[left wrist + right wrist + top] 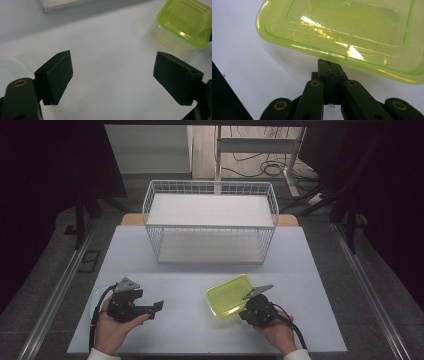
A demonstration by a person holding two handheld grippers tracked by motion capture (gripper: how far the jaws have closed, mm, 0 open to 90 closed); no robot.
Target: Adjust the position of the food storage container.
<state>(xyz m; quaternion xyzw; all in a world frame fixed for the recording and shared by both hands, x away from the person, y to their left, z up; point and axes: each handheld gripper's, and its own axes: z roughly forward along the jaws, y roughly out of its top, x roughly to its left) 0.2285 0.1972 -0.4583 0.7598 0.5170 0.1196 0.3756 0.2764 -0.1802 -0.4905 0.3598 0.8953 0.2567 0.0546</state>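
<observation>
My right gripper (329,68): jaws pressed together with no gap between them, their tips tucked under the near rim of the green lid (352,32); whether they pinch the rim itself I cannot tell, since the lid's edge hides the tips. In the high view this gripper (248,306) sits at the near right of the worktop (190,320), held in my right hand (278,332), and the green lid (231,295) appears tilted, its near edge at the jaws. The left gripper view shows the same lid (187,21) seated on a clear container (167,40), translucent, standing on the worktop at the far right of that view. My left gripper (112,77): jaws spread wide, nothing between them, bare worktop beneath. In the high view it (156,309) lies at the near left in my left hand (112,330), pointing right toward the container, well apart from it. Just beside its left jaw, a clear round dish (15,65), partly hidden; in the high view its rim (96,295) shows left of the hand. Further out: a white wire basket (210,222) stands at the far middle of the worktop, holding flat white boards.
</observation>
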